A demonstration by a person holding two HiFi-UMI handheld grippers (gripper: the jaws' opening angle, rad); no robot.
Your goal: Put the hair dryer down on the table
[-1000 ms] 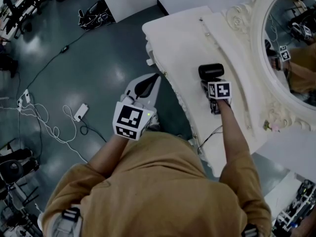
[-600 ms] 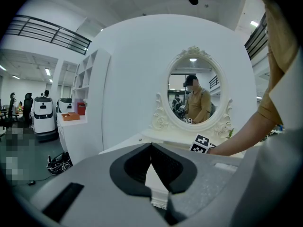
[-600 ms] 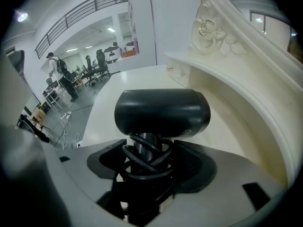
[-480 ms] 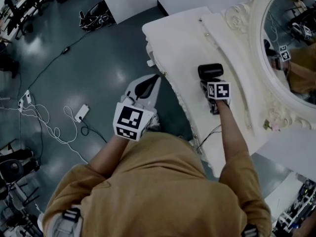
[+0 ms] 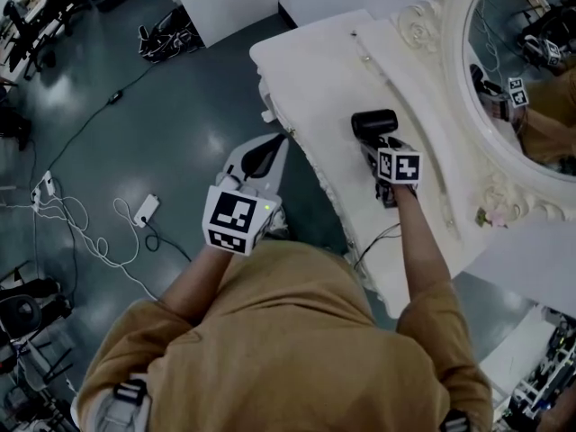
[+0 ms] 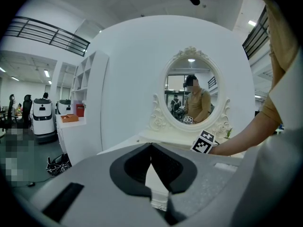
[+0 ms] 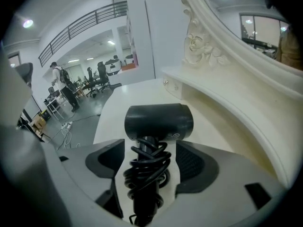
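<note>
Right gripper [image 7: 150, 148] jaws, just spreading wide, free the hair dryer [image 7: 158, 122] lying between them on the table [image 7: 118, 112] (left gripper [image 6: 151, 148]: jaws together, empty).

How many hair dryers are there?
1. The black hair dryer lies on the white table in front of the oval mirror, its cord wound round the handle. No other one shows, though the person's body hides part of the table.

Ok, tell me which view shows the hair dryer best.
The right gripper view: the hair dryer fills the centre, barrel and cord-wrapped handle between the right tool's jaws, which have just been opening. Head view: small, handle hidden by that tool. Left gripper view: not visible.
</note>
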